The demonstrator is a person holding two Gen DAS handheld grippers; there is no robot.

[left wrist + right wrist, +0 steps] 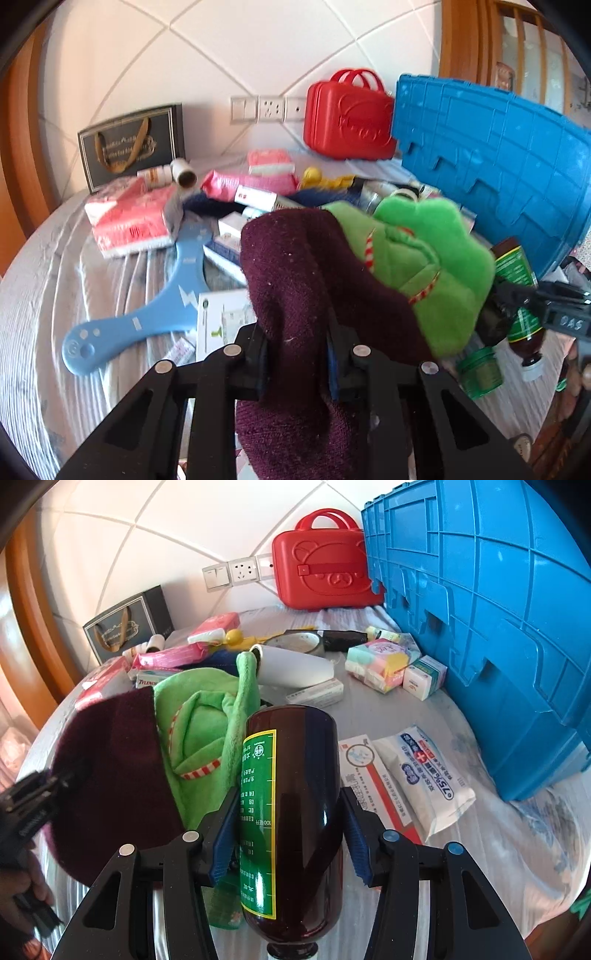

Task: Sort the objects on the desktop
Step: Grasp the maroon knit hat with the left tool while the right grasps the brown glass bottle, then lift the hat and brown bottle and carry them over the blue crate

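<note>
The big blue plastic crate (480, 620) stands ribbed and notched at the side of the bed (517, 849), its inside hidden from both cameras. Just beside it, against the tiled wall, sits a glossy red case (325, 572) with 2 loop handles and an embossed bear face, closed.

The left gripper (295, 354) has its fingers clamped tight on a fuzzy maroon cloth (303, 280), which bulges up over them in front of the crate; a bright green plush item (436, 266) with red-and-white striped trim lies against it. The right gripper (288, 834) has its blue-padded fingers partly closed on a smooth brown bottle (295, 812) with a green label, held cap toward the camera, near the crate's lower edge.

Only the right view shows what lies at the crate's foot: a white wipes pack (428, 775), a pastel pack (384, 661) and a small carton (424, 677). Only the left view shows a flat blue curved plastic piece (155, 306) with a lightning mark, well away from the crate on the wrinkled striped sheet.
</note>
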